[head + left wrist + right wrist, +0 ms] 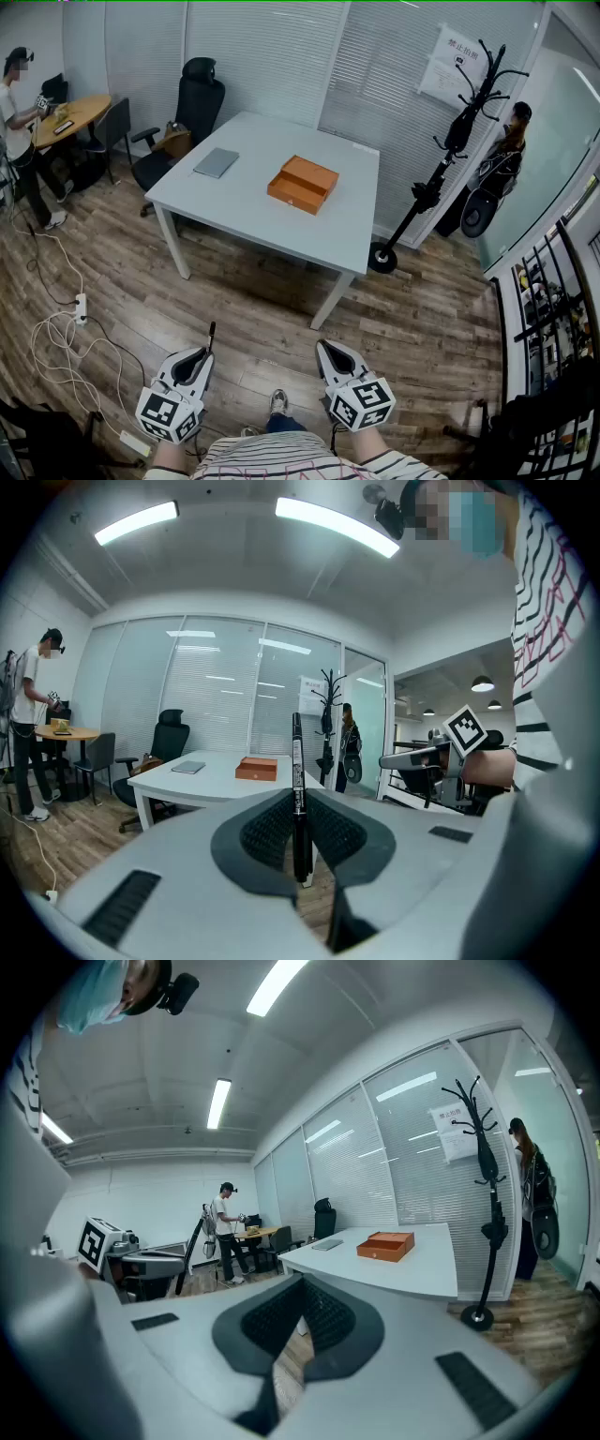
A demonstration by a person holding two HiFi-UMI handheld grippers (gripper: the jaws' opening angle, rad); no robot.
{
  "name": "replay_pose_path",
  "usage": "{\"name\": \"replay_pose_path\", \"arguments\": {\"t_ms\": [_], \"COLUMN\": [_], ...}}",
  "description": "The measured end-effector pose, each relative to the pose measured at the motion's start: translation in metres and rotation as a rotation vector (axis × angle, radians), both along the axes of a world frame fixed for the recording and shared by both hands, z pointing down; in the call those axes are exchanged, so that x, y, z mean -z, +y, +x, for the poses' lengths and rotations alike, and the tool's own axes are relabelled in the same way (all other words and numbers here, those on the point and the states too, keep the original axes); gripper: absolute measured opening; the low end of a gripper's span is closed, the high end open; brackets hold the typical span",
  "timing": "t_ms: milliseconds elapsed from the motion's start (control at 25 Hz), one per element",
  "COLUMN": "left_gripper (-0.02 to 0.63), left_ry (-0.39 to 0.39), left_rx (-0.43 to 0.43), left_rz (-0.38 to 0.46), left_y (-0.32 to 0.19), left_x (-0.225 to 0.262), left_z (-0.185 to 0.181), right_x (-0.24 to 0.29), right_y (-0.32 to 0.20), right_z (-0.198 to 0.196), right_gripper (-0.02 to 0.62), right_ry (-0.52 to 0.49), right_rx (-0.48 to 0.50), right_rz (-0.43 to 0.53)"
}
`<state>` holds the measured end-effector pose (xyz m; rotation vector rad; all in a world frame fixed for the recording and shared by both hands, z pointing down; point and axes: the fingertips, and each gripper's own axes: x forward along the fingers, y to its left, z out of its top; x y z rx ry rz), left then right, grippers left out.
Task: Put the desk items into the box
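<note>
The left gripper (204, 354) clamps an upright black pen (298, 780); the right gripper (330, 352) is closed on nothing. Both are well short of the white table (253, 141). This looks like the carrying step: the pen next needs bringing over the orange box (302, 184), near the grey notebook (217, 162), and releasing inside.

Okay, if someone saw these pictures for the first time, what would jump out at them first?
The orange box near the middle of the white table is the brightest thing, with a grey notebook lying apart from it, to its left in the head view. Up close, the left gripper is shut on a black pen that sticks out past its jaws, well short of the table.
</note>
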<state>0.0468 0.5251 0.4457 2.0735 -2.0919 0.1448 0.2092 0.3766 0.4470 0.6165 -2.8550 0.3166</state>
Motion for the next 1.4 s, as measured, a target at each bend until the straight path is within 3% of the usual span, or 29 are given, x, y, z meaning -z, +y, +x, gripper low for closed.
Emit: {"name": "replay_pose_path", "arguments": {"t_ms": [440, 680, 1120, 1400], "left_gripper": [0.057, 0.057, 0.057, 0.057], "left_ry": [0.017, 0.032, 0.009, 0.013], "left_rx": [-0.014, 0.019, 0.089, 0.140], "left_rz": [0.020, 0.010, 0.023, 0.002], "left_y": [0.007, -0.028, -0.145, -0.186], "left_x": [-0.001, -0.009, -0.002, -0.007], "left_z": [0.011, -0.004, -0.024, -0.034], "right_x": [0.001, -0.008, -0.008, -0.014], "right_y": [0.005, -0.041, -0.158, -0.205], "right_z": [0.007, -0.005, -0.028, -0.048], "right_gripper": [0.026, 0.028, 0.028, 0.028], "right_ry": [-0.002, 0.015, 0.016, 0.024], "right_rx": [-0.024, -0.026, 0.062, 0.126], "right_rz": [-0.005, -0.006, -0.004, -0.017]}}
